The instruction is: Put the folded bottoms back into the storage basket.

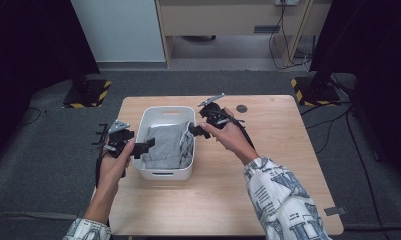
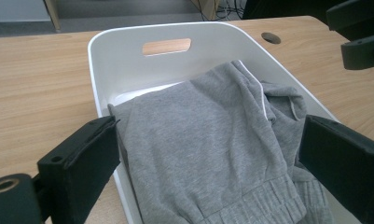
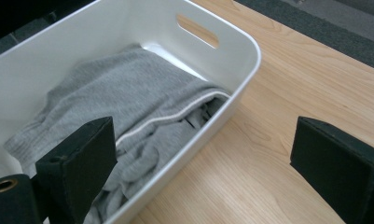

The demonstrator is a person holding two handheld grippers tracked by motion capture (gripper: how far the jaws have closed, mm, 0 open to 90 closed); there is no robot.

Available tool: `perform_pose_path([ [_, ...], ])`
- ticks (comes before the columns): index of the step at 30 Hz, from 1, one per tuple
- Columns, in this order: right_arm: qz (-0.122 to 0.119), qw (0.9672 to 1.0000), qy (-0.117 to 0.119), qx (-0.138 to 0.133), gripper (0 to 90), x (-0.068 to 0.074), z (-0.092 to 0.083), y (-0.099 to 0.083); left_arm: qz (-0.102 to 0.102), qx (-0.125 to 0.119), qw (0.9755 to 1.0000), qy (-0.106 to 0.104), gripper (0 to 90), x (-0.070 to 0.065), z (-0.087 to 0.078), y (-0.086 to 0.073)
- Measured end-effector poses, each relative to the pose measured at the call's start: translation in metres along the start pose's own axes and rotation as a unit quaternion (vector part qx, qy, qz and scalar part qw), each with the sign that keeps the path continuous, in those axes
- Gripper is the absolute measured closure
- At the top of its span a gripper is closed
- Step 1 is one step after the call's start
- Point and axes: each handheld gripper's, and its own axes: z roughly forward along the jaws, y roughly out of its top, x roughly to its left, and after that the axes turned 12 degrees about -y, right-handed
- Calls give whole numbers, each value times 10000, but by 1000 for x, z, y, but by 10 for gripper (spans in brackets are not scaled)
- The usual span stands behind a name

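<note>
A grey folded garment (image 1: 169, 145) (image 2: 208, 140) (image 3: 124, 107) with a thin white stripe lies inside a white plastic bin (image 1: 153, 114) (image 2: 124, 56) (image 3: 240, 60) with slot handles. My left gripper (image 1: 144, 146) (image 2: 208, 158) hovers at the bin's left rim, open, its jaws wide apart above the cloth with nothing held. My right gripper (image 1: 196, 130) (image 3: 203, 158) is open too, jaws straddling the bin's right rim, one over the cloth and one over the table.
The bin stands on a light wooden table (image 1: 268, 150) with a round cable hole (image 1: 242, 108) behind the right hand. Bare wood lies to the right and in front of the bin. Dark stands with striped bases (image 1: 85, 92) flank the table on the carpet.
</note>
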Motion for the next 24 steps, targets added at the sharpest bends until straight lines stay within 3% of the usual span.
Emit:
perform_pose_path([
  [15,347,9992,-66,-160,71,-39,-27,-32,74,-12,10000,60,55,-4,-16,-2],
  [19,306,9994,-149,-98,71,-47,-32,-39,111,-34,9999,91,55,-2,-24,-2],
  [24,470,9987,-157,-105,72,-55,-35,-47,113,-41,9998,135,55,0,-31,-3],
])
